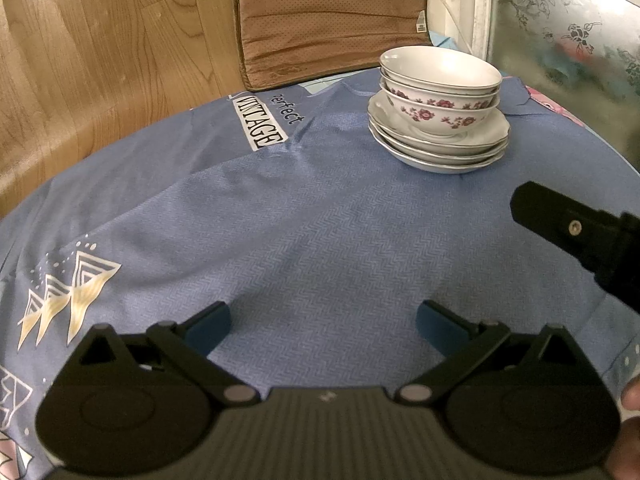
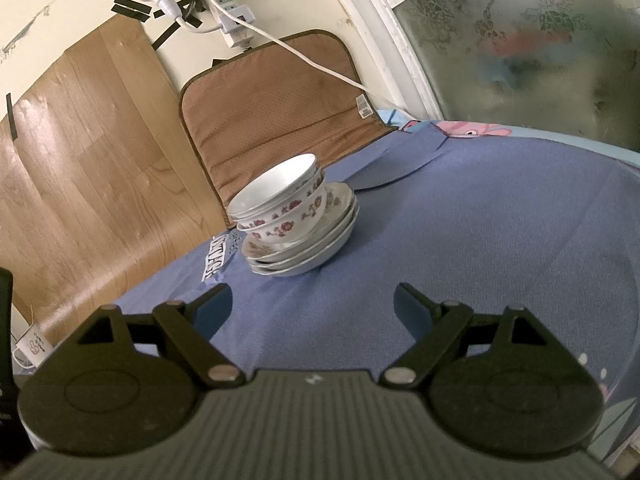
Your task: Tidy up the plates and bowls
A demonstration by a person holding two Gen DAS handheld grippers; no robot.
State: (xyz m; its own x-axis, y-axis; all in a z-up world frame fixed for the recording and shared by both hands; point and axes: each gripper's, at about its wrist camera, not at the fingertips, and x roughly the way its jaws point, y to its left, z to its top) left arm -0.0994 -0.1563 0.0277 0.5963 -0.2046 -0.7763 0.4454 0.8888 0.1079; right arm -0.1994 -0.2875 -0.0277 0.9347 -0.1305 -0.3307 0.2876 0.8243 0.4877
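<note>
White bowls with purple flower patterns [image 1: 440, 92] [image 2: 280, 208] sit nested on a pile of white plates [image 1: 440, 148] [image 2: 304, 252], all in one stack on the blue cloth. The stack stands at the far right in the left wrist view and straight ahead in the right wrist view. My left gripper [image 1: 323, 322] hangs open over bare cloth, well short of the stack, nothing between its fingers. My right gripper [image 2: 313, 308] is open too, a short way in front of the plates, empty. Its black body [image 1: 580, 240] shows at the right edge of the left wrist view.
A blue printed cloth [image 1: 280, 220] [image 2: 480, 240] covers the round table. A brown cushion [image 1: 332, 20] [image 2: 272, 120] leans behind it against a wood-look panel [image 1: 100, 40]. A patterned glass door [image 2: 520, 40] stands at the right, a power strip and cable [image 2: 236, 12] on the wall.
</note>
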